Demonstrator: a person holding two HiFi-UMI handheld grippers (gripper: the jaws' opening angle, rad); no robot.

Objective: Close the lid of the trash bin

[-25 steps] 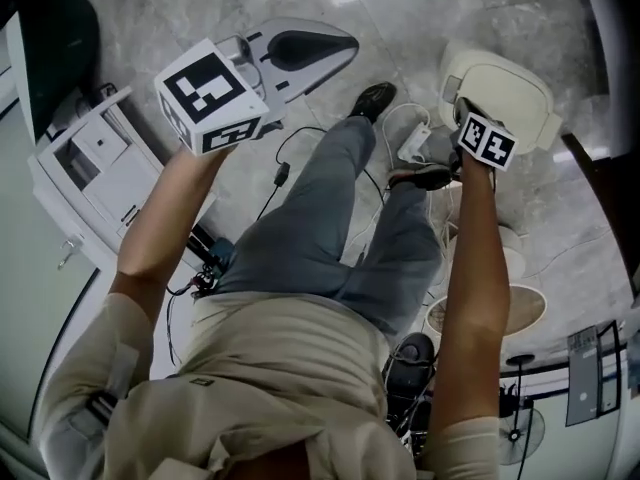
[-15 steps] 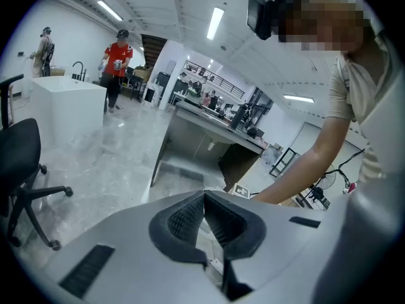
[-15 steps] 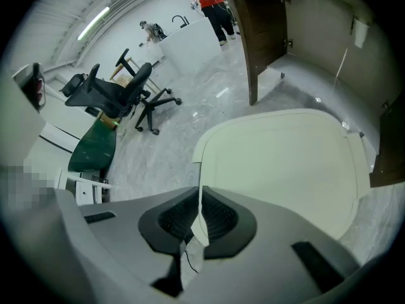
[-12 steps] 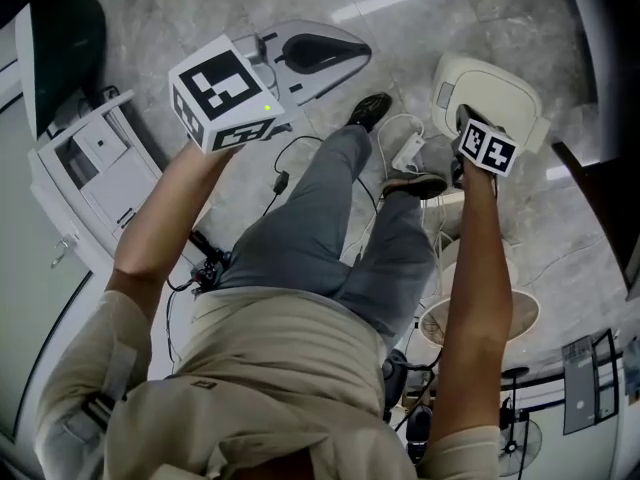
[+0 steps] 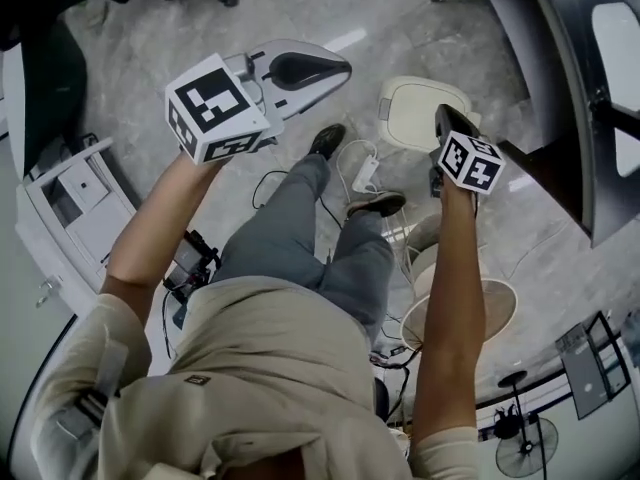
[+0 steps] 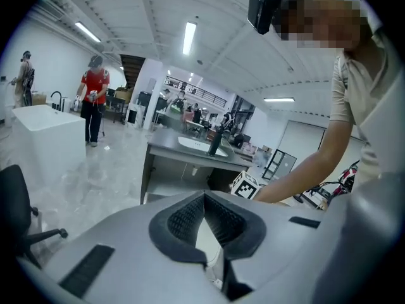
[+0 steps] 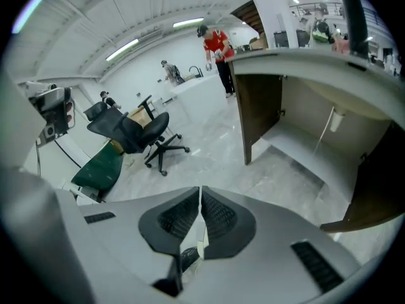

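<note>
The trash bin (image 5: pixel 400 118) stands on the floor at far right, its lid (image 5: pixel 425 103) apparently down flat, so the job looks done. The right gripper (image 5: pixel 444 120) hovers beside it, clenched and empty. The left gripper (image 5: pixel 300 68) is likewise clenched on nothing.

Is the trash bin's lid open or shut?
Shut, it seems. In the head view the trash bin shows its flat cream lid lying over the top, with no inside visible.

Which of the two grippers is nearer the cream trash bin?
The right gripper, its tip over the trash bin at its edge; the left gripper is held well apart, over the floor.
</note>
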